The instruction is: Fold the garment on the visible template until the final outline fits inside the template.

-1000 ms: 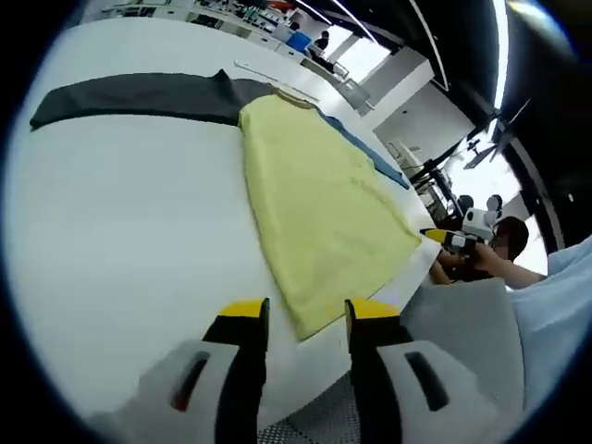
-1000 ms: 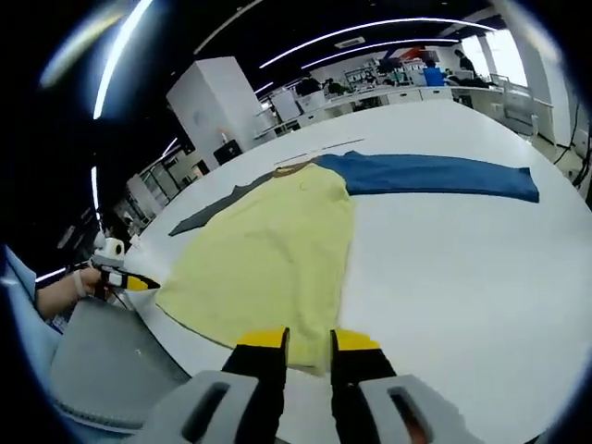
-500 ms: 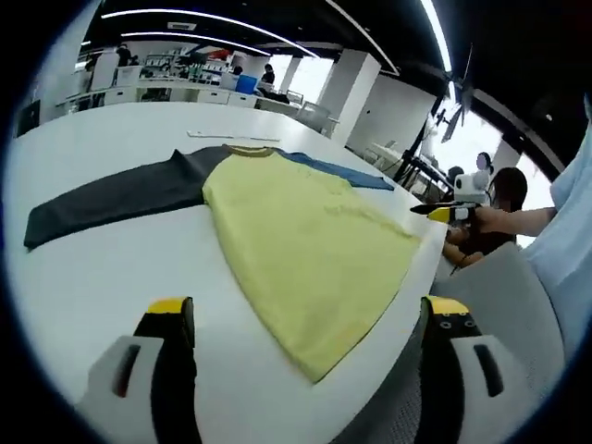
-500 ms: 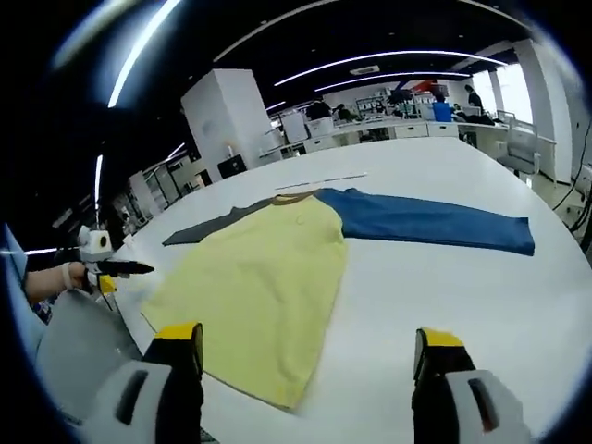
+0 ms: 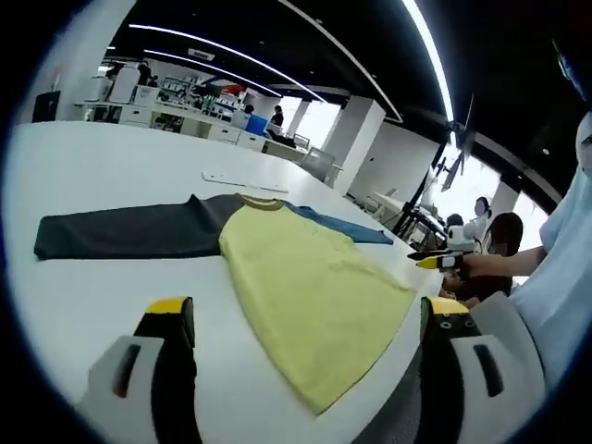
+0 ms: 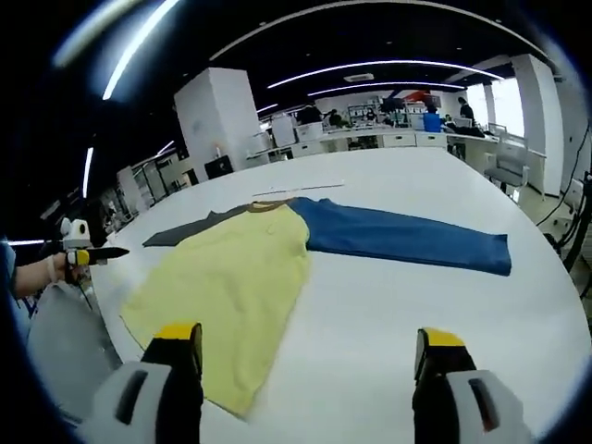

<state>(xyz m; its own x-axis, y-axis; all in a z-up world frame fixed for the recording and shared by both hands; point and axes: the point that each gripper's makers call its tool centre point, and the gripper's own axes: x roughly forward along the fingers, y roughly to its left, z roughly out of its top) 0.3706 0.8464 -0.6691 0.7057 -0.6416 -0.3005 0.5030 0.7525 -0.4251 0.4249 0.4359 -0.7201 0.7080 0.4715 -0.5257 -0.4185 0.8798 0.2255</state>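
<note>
Yellow-bodied garment [image 6: 222, 282] flat on table [image 6: 388, 305], both hand-held grippers wide apart.

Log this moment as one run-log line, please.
garment: flat on white table, unfolded | blue sleeve, grey sleeve: spread out | left gripper: open | right gripper: open

We see a garment [image 5: 310, 287] with a plain pale-yellow body, one dark grey sleeve [image 5: 129, 236], one blue sleeve [image 6: 407, 240] and an olive-brown collar, on a white table [image 6: 435, 296]; grey gripper jaws carry yellow tips.
</note>
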